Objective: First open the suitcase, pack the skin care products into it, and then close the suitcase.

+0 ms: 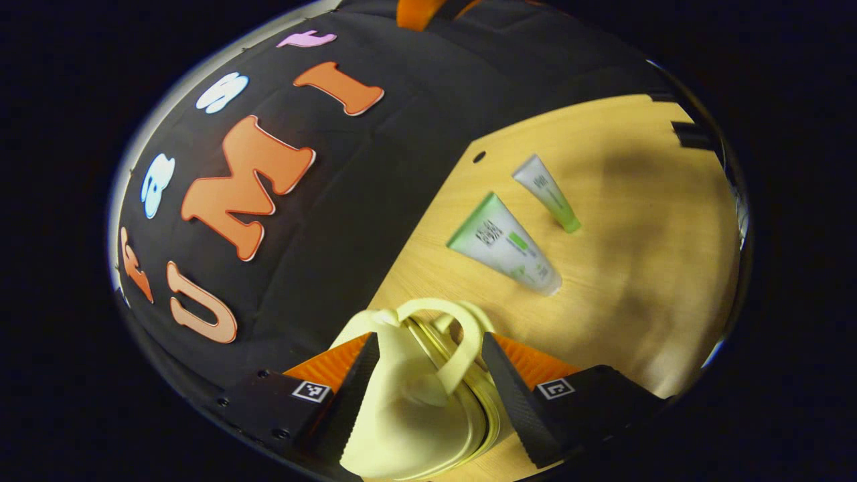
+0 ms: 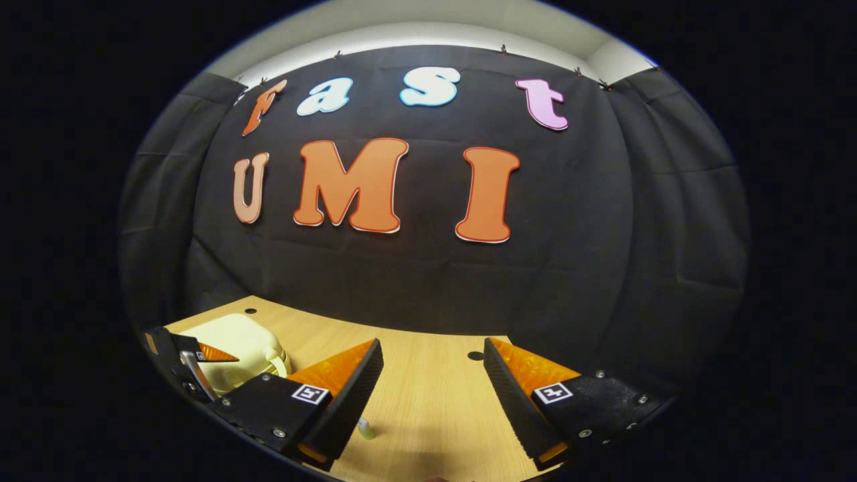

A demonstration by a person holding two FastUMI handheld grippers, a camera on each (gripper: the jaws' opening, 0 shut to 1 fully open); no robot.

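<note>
Between the left tongs (image 1: 428, 375), both fingers pressing its sides, sits the pale yellow suitcase (image 1: 415, 395), closed, near the counter (image 1: 636, 268) back edge; two skin care tubes (image 1: 503, 244) (image 1: 547, 193) lie beyond it; right tongs (image 2: 432, 395) hang spread above bare counter.

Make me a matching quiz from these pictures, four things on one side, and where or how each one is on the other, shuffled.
Things:
1. suitcase
2. big tube
3. small tube
4. right gripper

States:
A. open, over bare table
B. lying flat, farther from the suitcase
C. between the left gripper fingers
D. lying flat, nearer the suitcase

Pairs: 1-C, 2-D, 3-B, 4-A
</note>
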